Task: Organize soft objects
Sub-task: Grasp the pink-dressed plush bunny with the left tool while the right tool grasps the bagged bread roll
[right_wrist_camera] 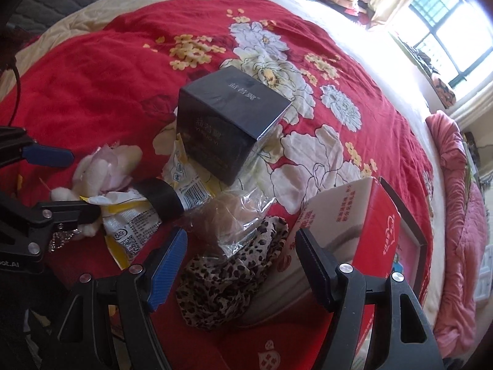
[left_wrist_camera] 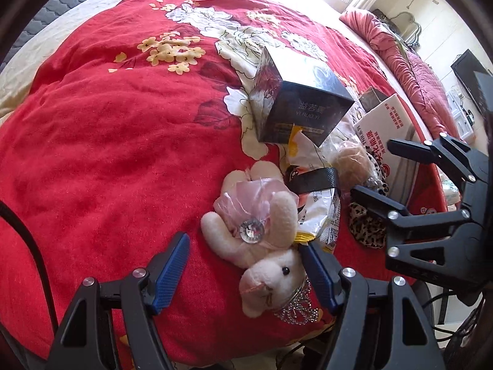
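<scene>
The left gripper (left_wrist_camera: 246,273) is hovering over the red floral quilt (left_wrist_camera: 107,154) on the bed, its fingers (left_wrist_camera: 171,273) spread; the white plush bear (left_wrist_camera: 265,246) is lying between them, its head by the right finger, neither pad pressing it; the right gripper (right_wrist_camera: 238,268) is hanging with fingers (right_wrist_camera: 168,265) spread on either side of the leopard-print cloth (right_wrist_camera: 222,286), not pinching it; at twelve o'clock from that cloth a clear bag with a tan bun (right_wrist_camera: 234,219) is lying; a yellow-and-white snack packet (right_wrist_camera: 138,225) is sitting at ten o'clock; a dark box (right_wrist_camera: 228,123) is standing beyond; a red-and-white carton (right_wrist_camera: 354,225) is resting at two o'clock.
</scene>
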The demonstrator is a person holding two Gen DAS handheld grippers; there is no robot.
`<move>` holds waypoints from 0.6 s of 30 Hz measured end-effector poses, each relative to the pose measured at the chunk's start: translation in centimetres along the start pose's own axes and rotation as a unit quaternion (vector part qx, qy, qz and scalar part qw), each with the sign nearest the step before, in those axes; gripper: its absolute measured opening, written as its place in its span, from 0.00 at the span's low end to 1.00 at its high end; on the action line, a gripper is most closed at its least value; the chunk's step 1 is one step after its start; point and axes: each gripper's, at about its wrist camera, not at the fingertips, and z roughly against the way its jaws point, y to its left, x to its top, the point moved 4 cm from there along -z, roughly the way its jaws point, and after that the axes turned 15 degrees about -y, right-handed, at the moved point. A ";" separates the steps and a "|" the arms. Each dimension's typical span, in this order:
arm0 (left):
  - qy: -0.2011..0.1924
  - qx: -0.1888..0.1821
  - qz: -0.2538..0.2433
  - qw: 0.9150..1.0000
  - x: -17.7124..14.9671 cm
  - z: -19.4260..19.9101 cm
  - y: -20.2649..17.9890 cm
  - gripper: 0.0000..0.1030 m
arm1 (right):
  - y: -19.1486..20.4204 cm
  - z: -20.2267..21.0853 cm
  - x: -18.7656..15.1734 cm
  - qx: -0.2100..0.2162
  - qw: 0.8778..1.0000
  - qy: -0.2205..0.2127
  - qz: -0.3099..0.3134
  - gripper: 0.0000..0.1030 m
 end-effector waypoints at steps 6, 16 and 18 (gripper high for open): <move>0.005 0.002 -0.001 1.000 0.0 -0.7 0.0 0.71 | 0.5 -2.7 0.3 0.006 0.999 0.034 0.035 0.72; 0.011 -0.007 -0.013 1.000 -0.9 0.1 0.3 0.71 | 1.1 -3.9 0.8 0.016 0.999 0.035 0.029 0.58; 0.015 -0.010 -0.014 1.000 -1.1 0.1 0.3 0.71 | 0.7 -3.5 0.8 0.017 0.999 0.026 0.013 0.56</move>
